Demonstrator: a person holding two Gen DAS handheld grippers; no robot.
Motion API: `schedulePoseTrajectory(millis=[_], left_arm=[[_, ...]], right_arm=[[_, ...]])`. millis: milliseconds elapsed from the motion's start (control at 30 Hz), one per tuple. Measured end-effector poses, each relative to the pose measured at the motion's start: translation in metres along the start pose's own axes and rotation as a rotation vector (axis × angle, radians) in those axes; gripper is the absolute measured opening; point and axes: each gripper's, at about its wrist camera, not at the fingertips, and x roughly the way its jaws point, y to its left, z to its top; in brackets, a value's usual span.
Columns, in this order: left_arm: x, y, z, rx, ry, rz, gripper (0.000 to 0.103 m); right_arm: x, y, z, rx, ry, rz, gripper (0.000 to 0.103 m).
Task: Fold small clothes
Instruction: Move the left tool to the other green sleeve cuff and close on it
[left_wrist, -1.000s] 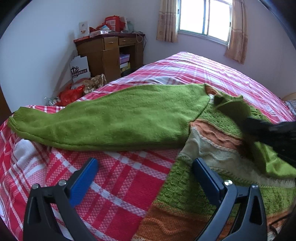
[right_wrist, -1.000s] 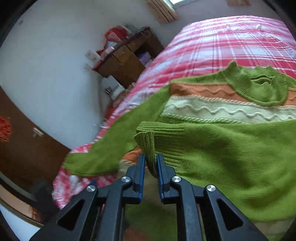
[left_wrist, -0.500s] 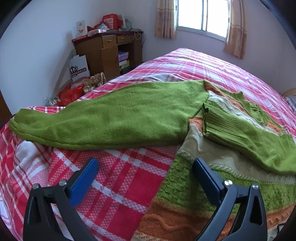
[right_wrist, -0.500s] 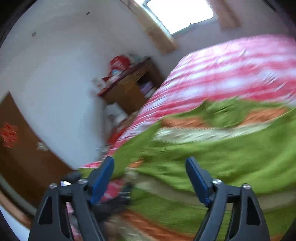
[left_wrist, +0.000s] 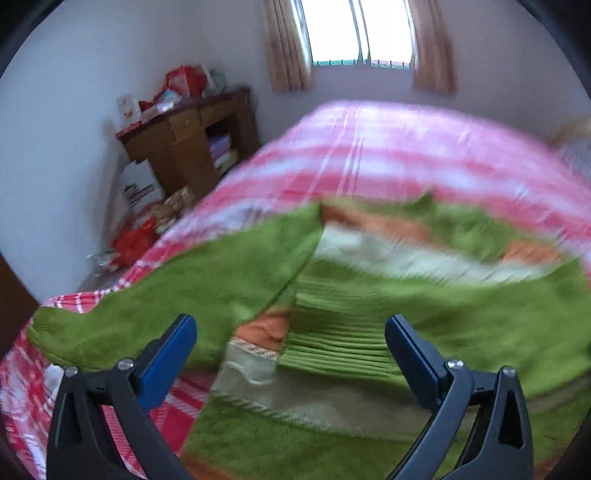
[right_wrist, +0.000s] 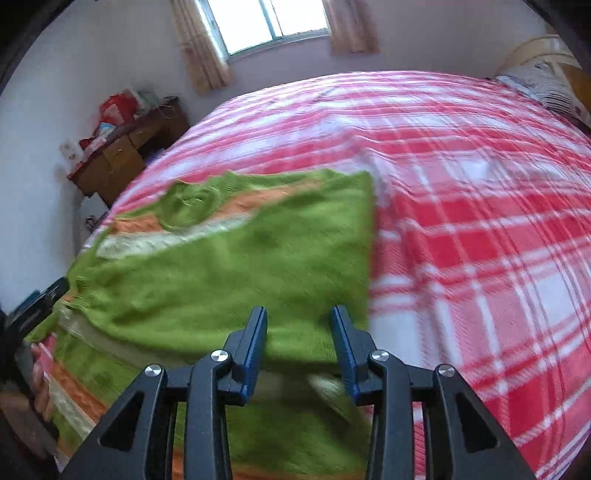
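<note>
The bed with the red-and-white checked cover (right_wrist: 480, 206) carried the green knitted sweater with orange and cream stripes (right_wrist: 221, 266) spread flat for folding, one sleeve (left_wrist: 406, 306) already across its chest, while the wide-open left tool (left_wrist: 291, 354) and the closing, empty right tool (right_wrist: 299, 339) hung above it.

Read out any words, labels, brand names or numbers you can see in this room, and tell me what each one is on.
Nothing here can be read.
White box on the floor beside the wooden desk: dark print, too blurred to read.
White card standing on the desk: a small orange mark, no legible text.
Red packages on the desk: too blurred to tell.
Green sweater and plaid bedspread: no text visible.
</note>
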Motion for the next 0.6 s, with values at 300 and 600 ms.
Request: schedulePoseTrajectory(millis=[300, 600], left_arm=[[0.021, 0.018, -0.005, -0.077, 0.063, -0.038, 0.103], [-0.028, 0.108, -0.016, -0.272, 0.005, -0.026, 0.103]], right_arm=[[-0.040, -0.006, -0.010, 0.044, -0.131, 0.030, 0.038], [0.006, 0.061, -0.025, -0.099, 0.003, 0.085, 0.040]])
